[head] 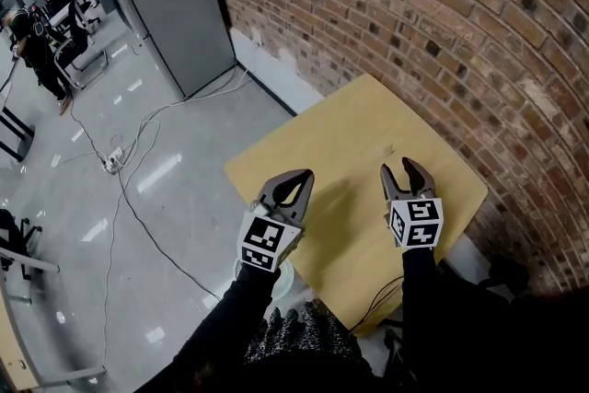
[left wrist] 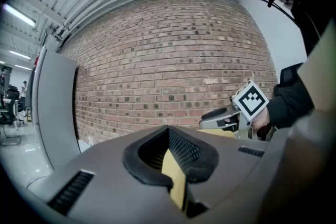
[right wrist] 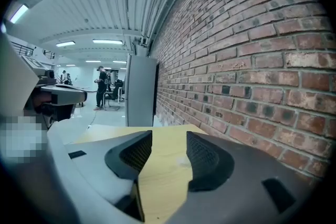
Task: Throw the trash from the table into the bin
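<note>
No trash can be made out; the yellow table (head: 368, 129) is being shown at centre right, against the brick wall (head: 414, 5). Over it the right gripper (head: 401, 170) is being held with jaws parted, nothing between them. The left gripper (head: 296, 182), tips together and empty, is being held at the table's lower-left edge. Both are being pointed nearly level, square-marker cubes (head: 260, 244) uppermost.
</note>
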`<state>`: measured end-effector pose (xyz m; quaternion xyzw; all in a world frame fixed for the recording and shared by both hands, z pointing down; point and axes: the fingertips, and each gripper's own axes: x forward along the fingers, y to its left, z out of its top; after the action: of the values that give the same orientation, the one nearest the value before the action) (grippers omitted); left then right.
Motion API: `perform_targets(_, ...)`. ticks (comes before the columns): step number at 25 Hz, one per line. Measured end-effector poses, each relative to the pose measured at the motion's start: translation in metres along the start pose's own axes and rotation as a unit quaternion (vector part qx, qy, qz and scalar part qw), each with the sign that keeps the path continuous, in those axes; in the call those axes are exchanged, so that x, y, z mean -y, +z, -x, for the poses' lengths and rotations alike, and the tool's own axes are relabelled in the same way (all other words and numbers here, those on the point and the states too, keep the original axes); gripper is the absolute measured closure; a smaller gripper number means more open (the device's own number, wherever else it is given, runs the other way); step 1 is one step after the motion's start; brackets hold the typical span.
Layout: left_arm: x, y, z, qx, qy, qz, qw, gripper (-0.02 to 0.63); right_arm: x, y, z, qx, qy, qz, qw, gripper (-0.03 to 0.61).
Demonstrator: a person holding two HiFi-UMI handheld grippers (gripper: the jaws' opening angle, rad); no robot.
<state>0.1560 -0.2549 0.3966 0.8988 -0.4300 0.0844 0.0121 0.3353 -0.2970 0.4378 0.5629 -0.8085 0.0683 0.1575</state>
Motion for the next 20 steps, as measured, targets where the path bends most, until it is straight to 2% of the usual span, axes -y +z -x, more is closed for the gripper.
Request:
perform_targets(3, 0.005, -0.014, -0.002, -0.016, -0.001, -0.001, 0.9999, 0.607, 0.011, -0.019, -0.021, -0.023, -0.003, -0.007, 1.0, 0.334)
perform_targets(20, -0.012, -0.051, -0.018, -0.058, 0.015, 0.008, 0.9982, 0.607, 0.04, -0.091, -0.119, -0.13, 0.009, -0.055, 0.99, 0.333)
